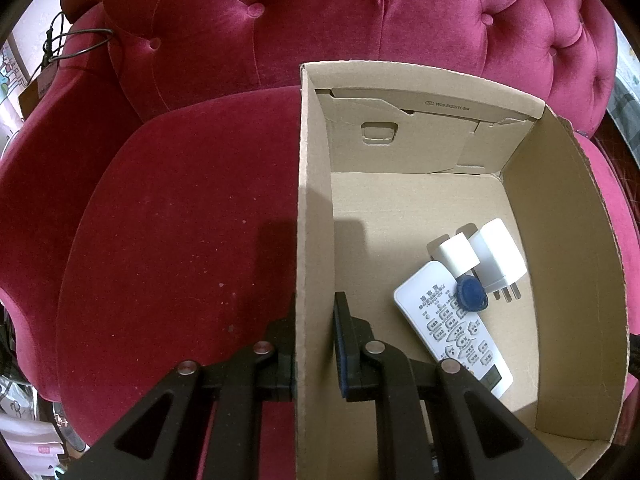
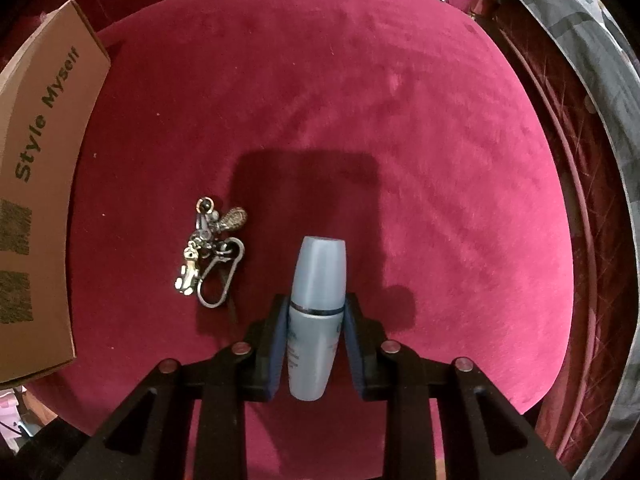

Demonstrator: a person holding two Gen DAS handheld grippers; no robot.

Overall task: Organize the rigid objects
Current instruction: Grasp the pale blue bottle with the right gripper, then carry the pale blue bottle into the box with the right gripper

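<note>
On the red velvet seat (image 1: pixel 172 216) of a tufted armchair, seen from the left wrist, stood an open cardboard box (image 1: pixel 560 264), its left wall rising straight up the middle of the view. At the far left edge a dark cable (image 1: pixel 76 40) hung over the chair's arm. The left gripper (image 1: pixel 316 340) was clamped on that left wall, one finger outside against the cushion side and the other inside the box, jaws closed on the cardboard. Further right, on the box floor near the right wall, lay a white remote control (image 1: pixel 452 328) with its buttons up, a small blue round object (image 1: pixel 472 292) resting on its far end, and two white plug adapters (image 1: pixel 480 256) touching one another just beyond it. From the right wrist, the box's printed outer side (image 2: pixel 40 184) filled the left edge. Right of it, on the bare cushion (image 2: pixel 400 120), lay a metal keychain (image 2: pixel 212 252) with several charms and a clip. Just right of that, the right gripper (image 2: pixel 317 316) had its pads pressed on a pale blue bottle (image 2: pixel 318 280), cap pointing away. A grey patterned cloth (image 2: pixel 600 80) curved along the far right edge.
</note>
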